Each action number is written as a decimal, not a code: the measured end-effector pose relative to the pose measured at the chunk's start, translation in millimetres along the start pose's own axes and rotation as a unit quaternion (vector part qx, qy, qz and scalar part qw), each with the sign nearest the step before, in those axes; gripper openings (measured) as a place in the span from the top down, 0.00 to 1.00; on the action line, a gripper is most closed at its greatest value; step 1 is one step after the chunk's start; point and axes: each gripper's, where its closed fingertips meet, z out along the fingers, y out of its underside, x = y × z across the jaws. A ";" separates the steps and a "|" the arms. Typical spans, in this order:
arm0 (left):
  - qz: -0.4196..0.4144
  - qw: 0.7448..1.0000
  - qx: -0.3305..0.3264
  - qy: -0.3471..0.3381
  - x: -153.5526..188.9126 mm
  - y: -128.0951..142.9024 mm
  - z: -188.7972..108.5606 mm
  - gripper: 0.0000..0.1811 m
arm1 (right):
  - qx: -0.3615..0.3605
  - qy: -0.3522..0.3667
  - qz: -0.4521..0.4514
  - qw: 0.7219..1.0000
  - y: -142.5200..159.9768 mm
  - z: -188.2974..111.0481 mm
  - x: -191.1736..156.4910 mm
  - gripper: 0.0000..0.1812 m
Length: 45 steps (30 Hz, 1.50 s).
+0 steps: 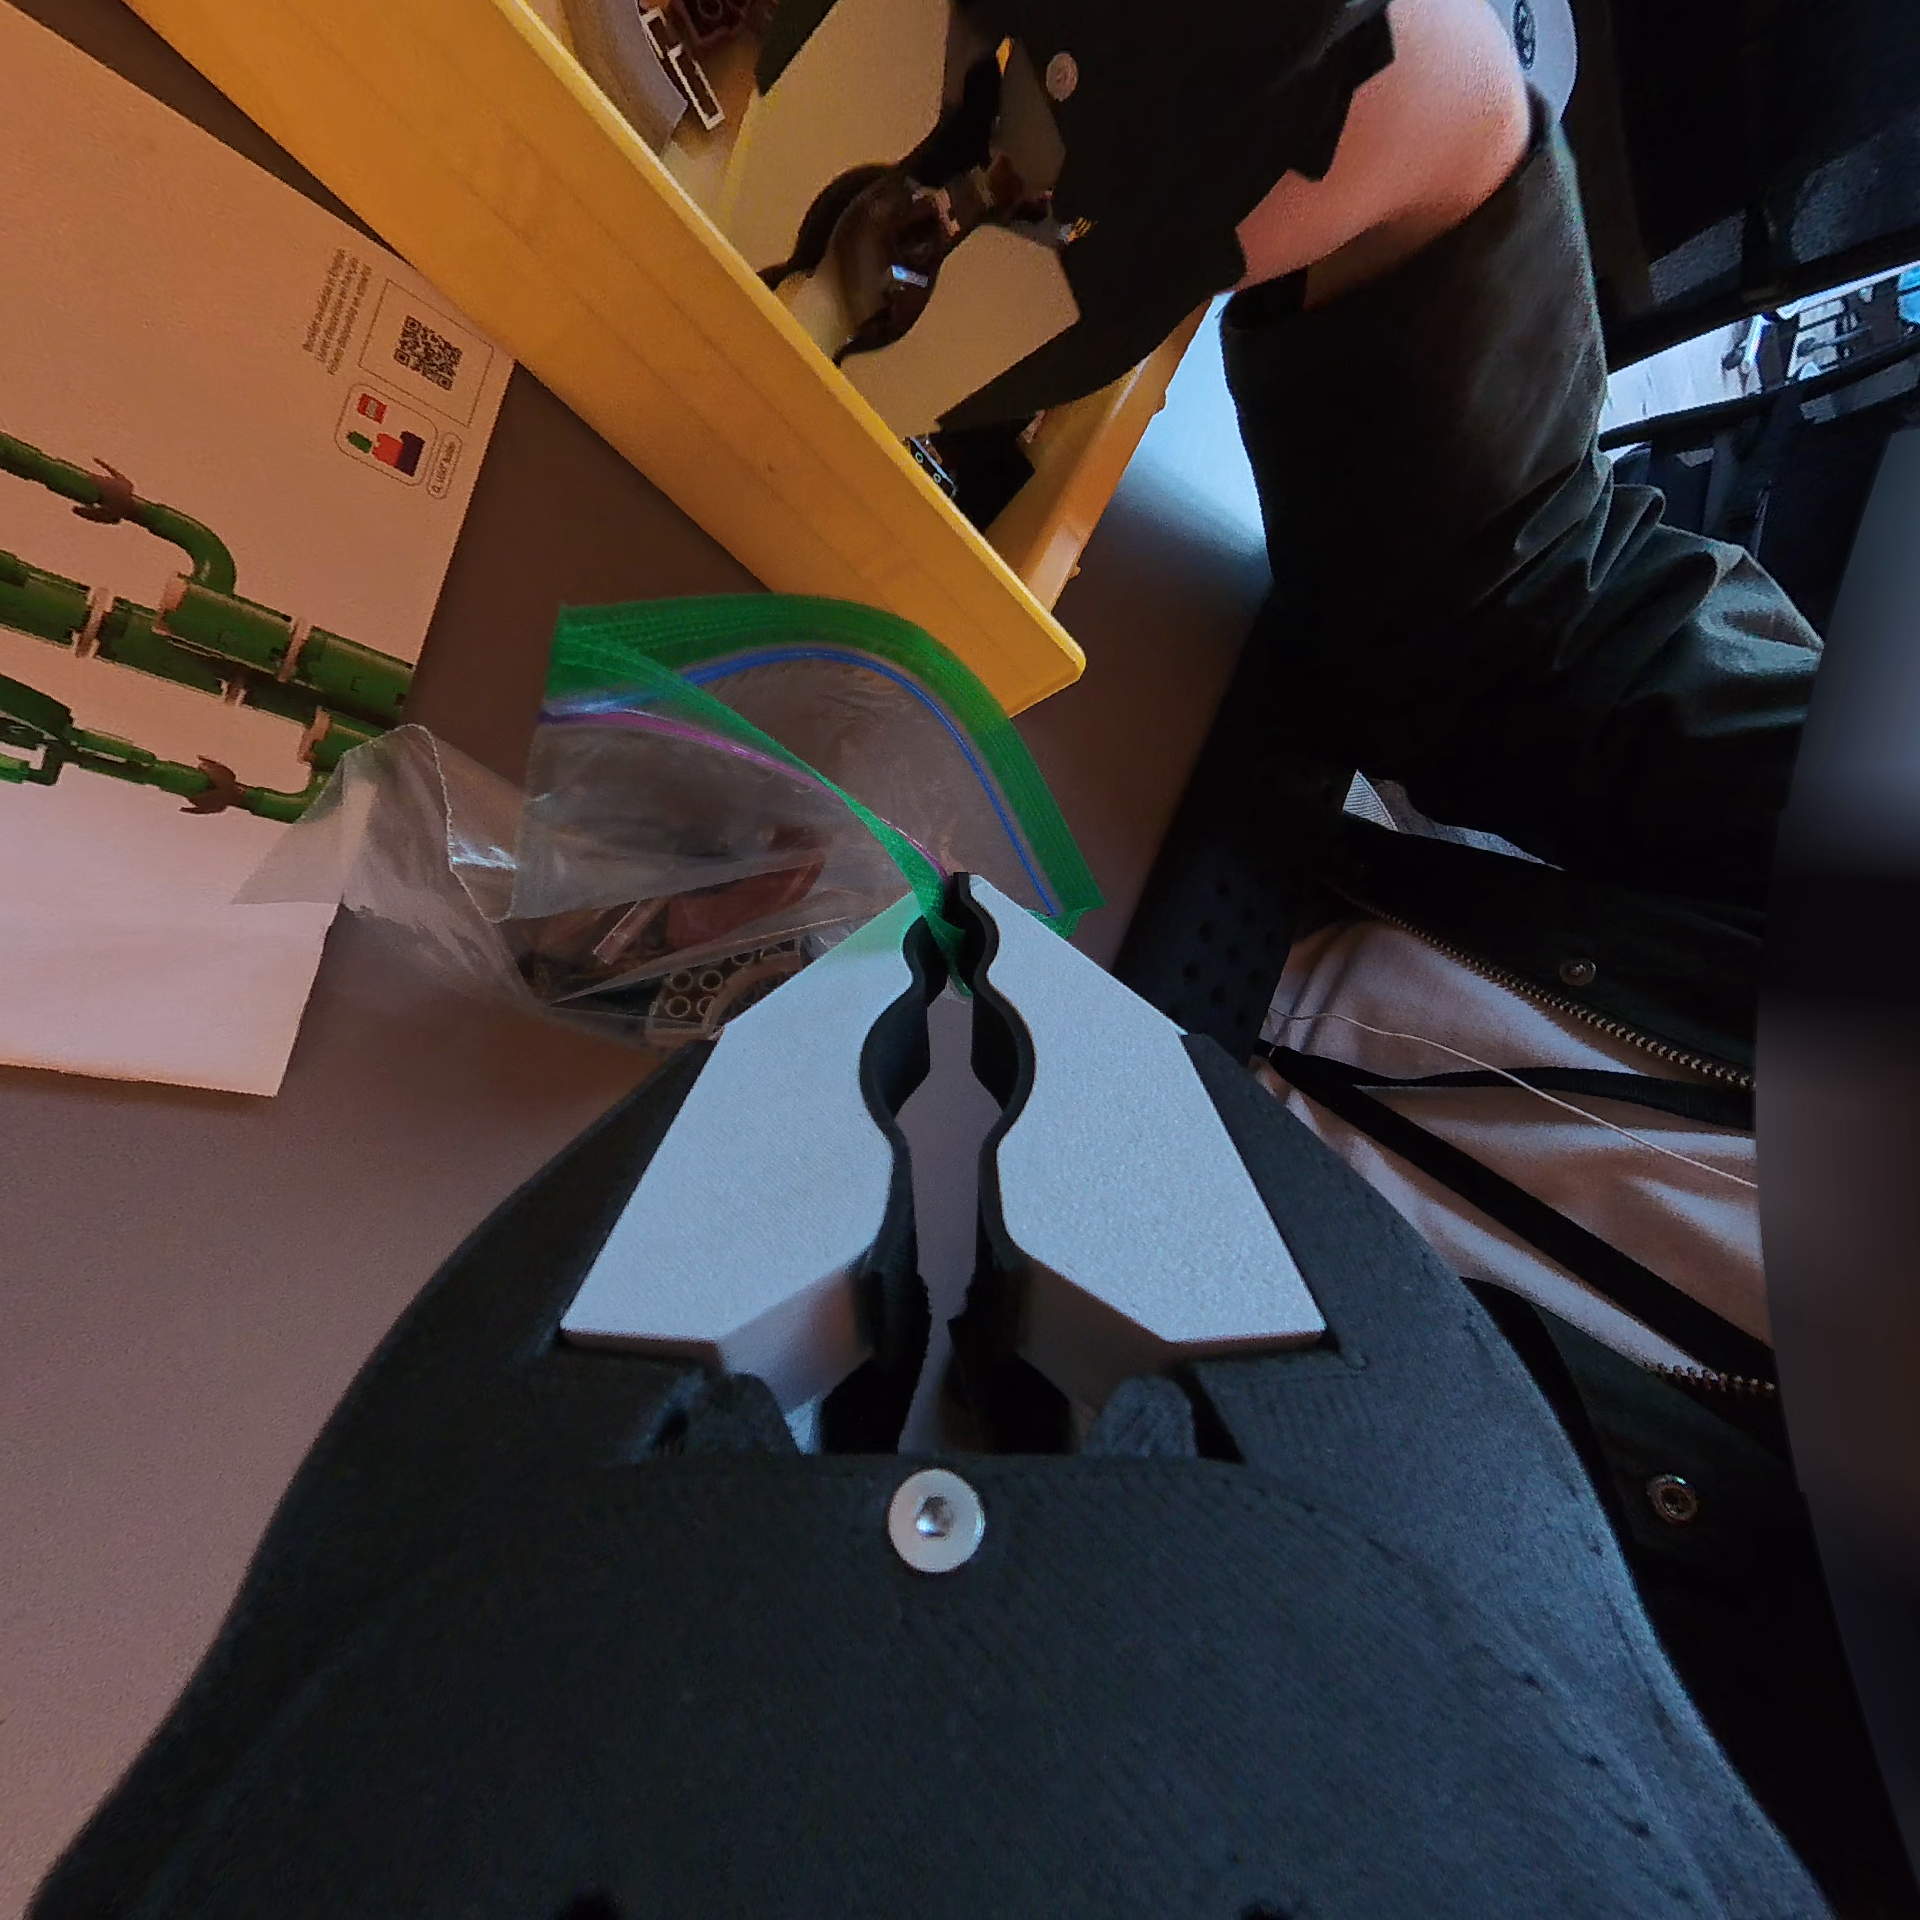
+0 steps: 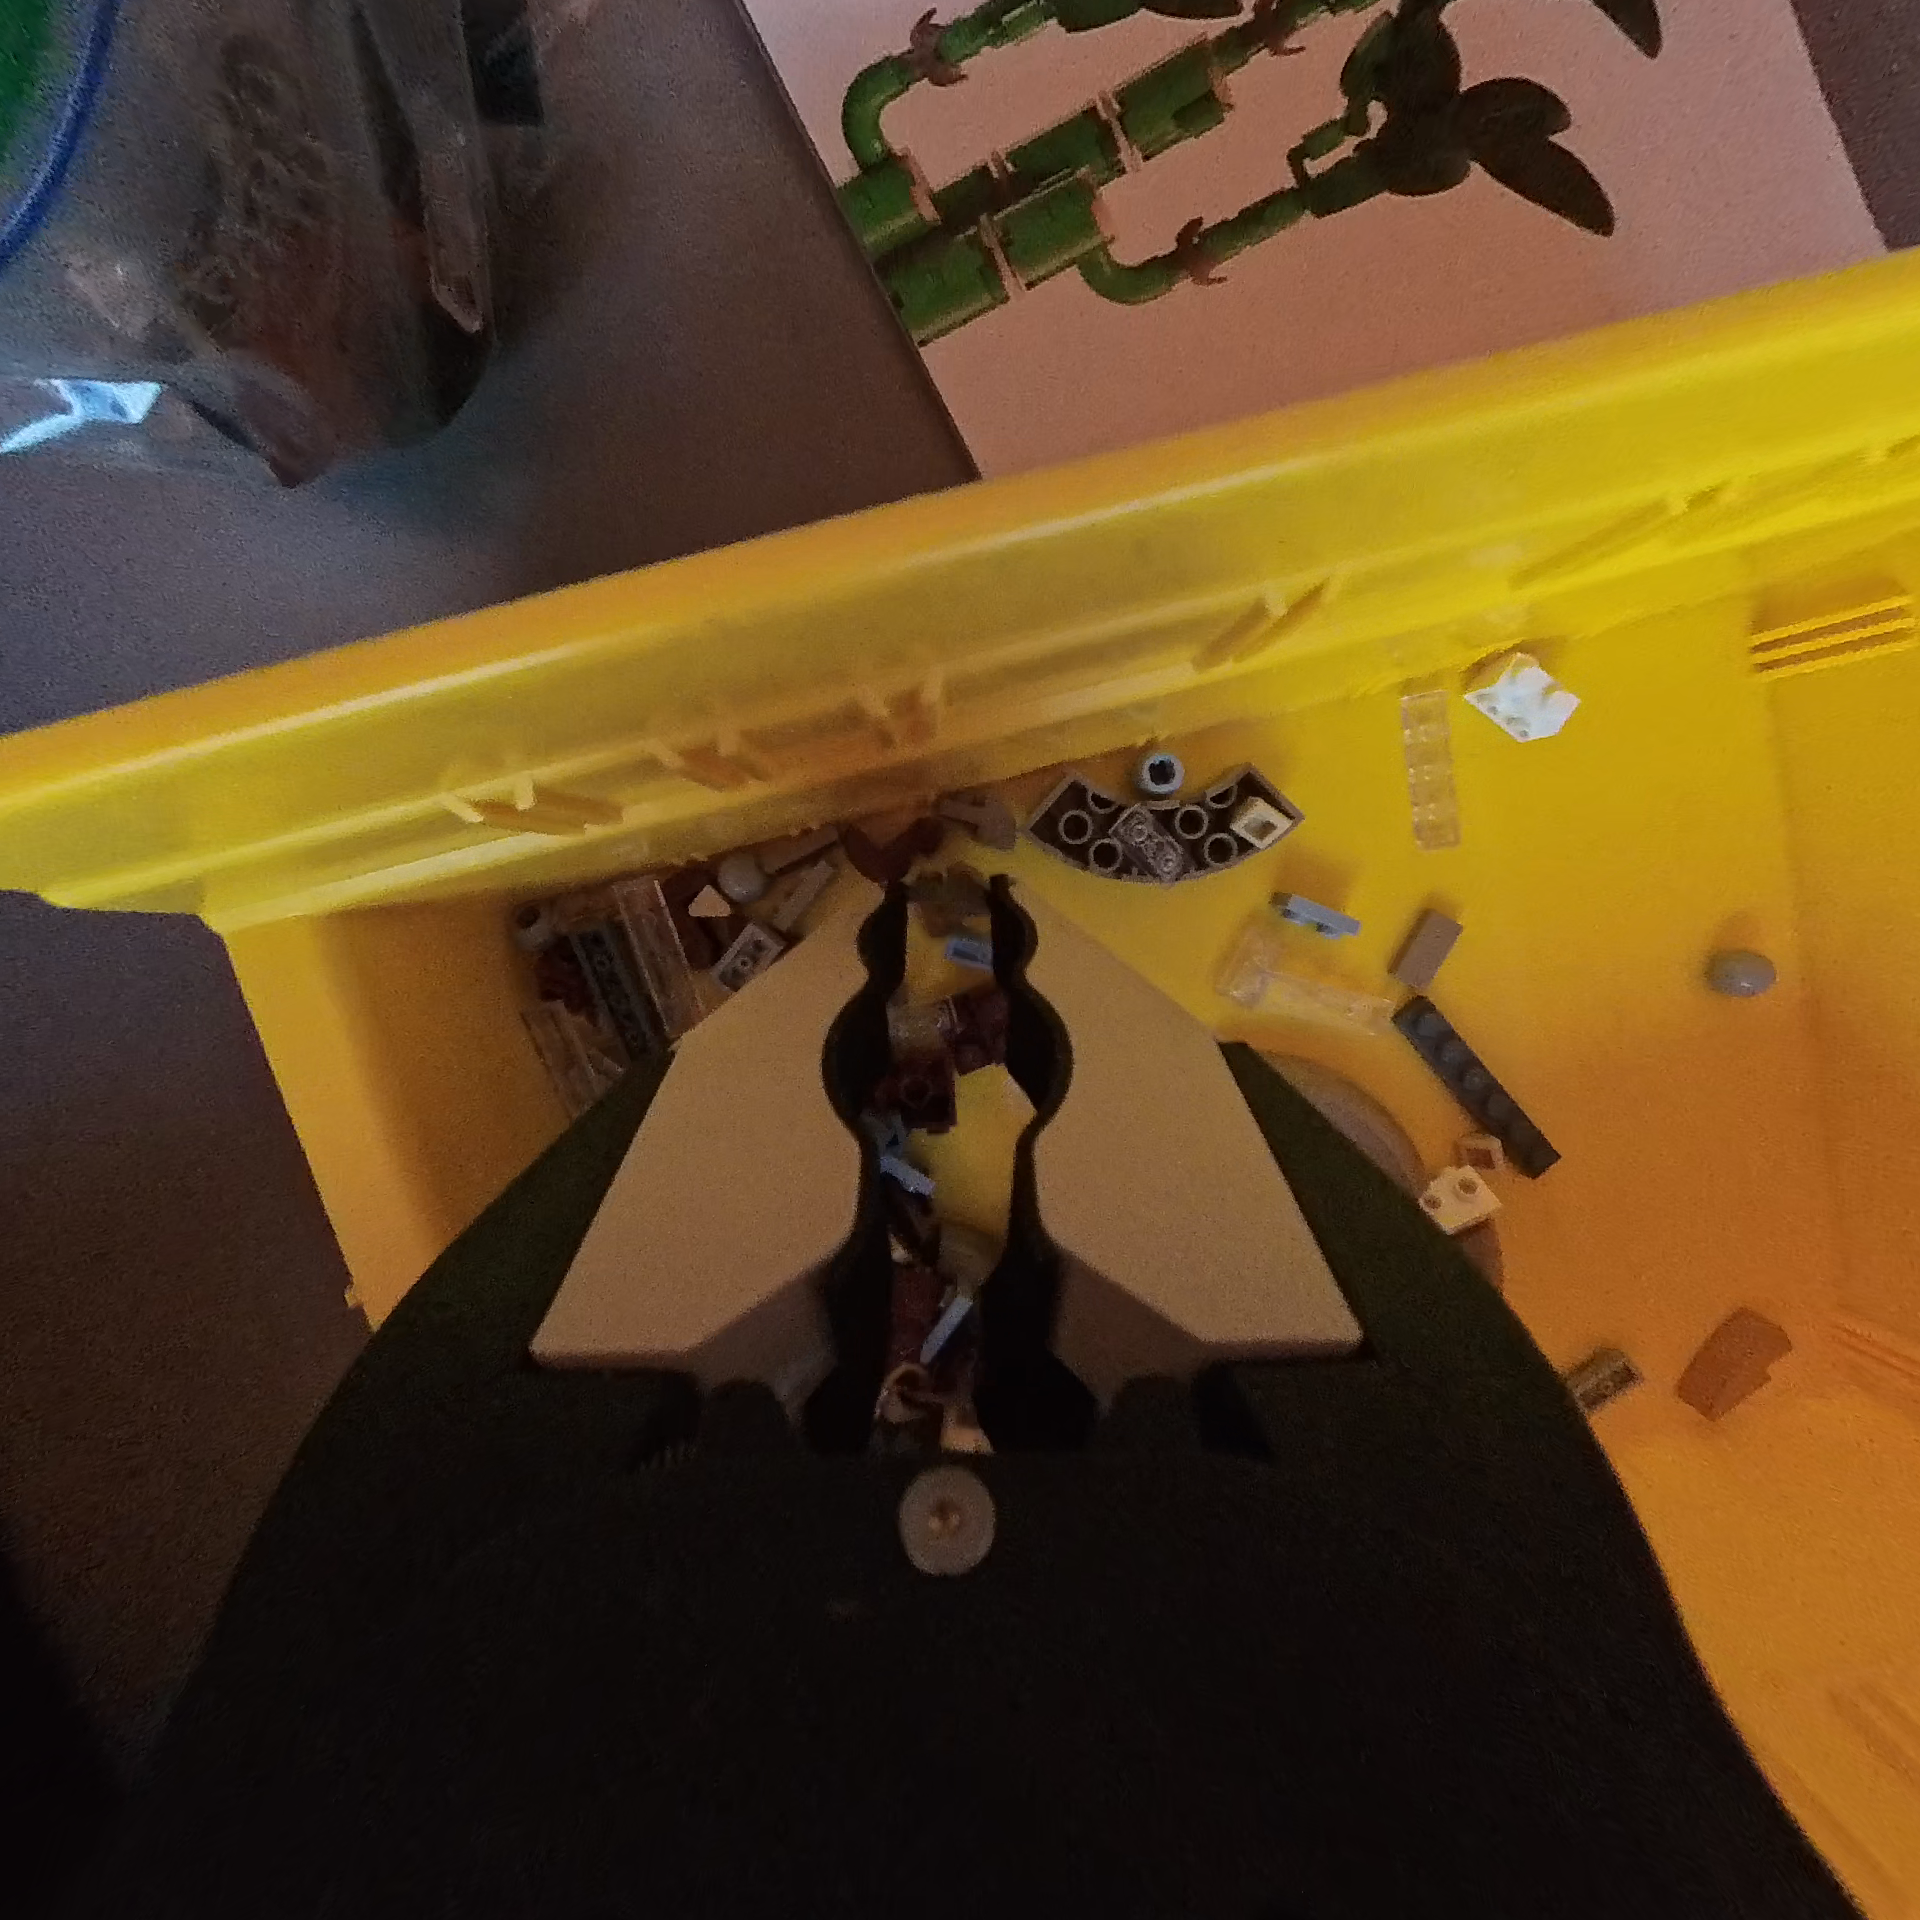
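My left gripper (image 1: 961, 914) has its jaws pressed together on the green zip edge of a clear plastic bag (image 1: 727, 831) — the strip is pinched right at the tips, and the bag's mouth arcs open above them. Inside the bag lie small building bricks, brown and grey, sagging toward the grey table (image 1: 208, 1299). Beside the bag, partly under it, lies a pale instruction sheet (image 1: 187, 468) printed with green brick-built stalks. Past the bag stands a yellow bin (image 1: 623, 291), and my right gripper (image 1: 914, 239) reaches down into it.

From the right wrist view, my right gripper (image 2: 943, 896) has its jaws slightly parted, a narrow gap between the tips, and I cannot tell whether they grip anything. They hover over a heap of loose bricks (image 2: 665, 956) piled against the bin's wall (image 2: 935, 623). A dark curved brick (image 2: 1164, 826) lies just beyond the tips, and other pieces are scattered across the yellow floor — a long dark plate (image 2: 1475, 1086), a grey dome (image 2: 1740, 971), a white piece (image 2: 1520, 698).
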 end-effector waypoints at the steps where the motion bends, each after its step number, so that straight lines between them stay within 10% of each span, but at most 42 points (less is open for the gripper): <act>1: 0.000 1.000 0.000 0.000 0.0 -0.1 0.0 1.00 | -0.002 0.000 -0.001 1.000 1.6 -0.9 0.3 0.92; 11: 0.000 1.000 0.000 0.000 0.0 0.2 -0.7 1.00 | 0.058 0.018 0.014 0.998 -13.0 -37.8 8.3 0.92; 19: -0.001 1.000 -0.005 0.002 -0.1 0.2 3.0 1.00 | 0.278 -0.086 -0.101 0.952 -122.5 -101.1 -92.7 0.92; 24: 0.000 1.000 0.000 -0.001 0.2 0.1 -0.3 1.00 | 0.123 -0.001 -0.114 0.986 -95.0 -42.2 -73.1 0.80; 31: -0.001 1.000 0.000 -0.001 -0.3 0.7 -2.0 1.00 | 0.146 0.033 -0.014 0.989 -57.6 -92.0 -16.2 0.84; 36: -0.003 1.000 -0.003 0.000 -0.7 1.0 0.1 1.00 | -0.034 -0.049 0.118 0.991 25.0 -51.2 -10.4 0.85; 45: -0.004 1.000 -0.005 0.001 -0.8 1.4 0.9 1.00 | -0.135 -0.060 0.130 0.980 50.8 -23.3 -20.1 0.84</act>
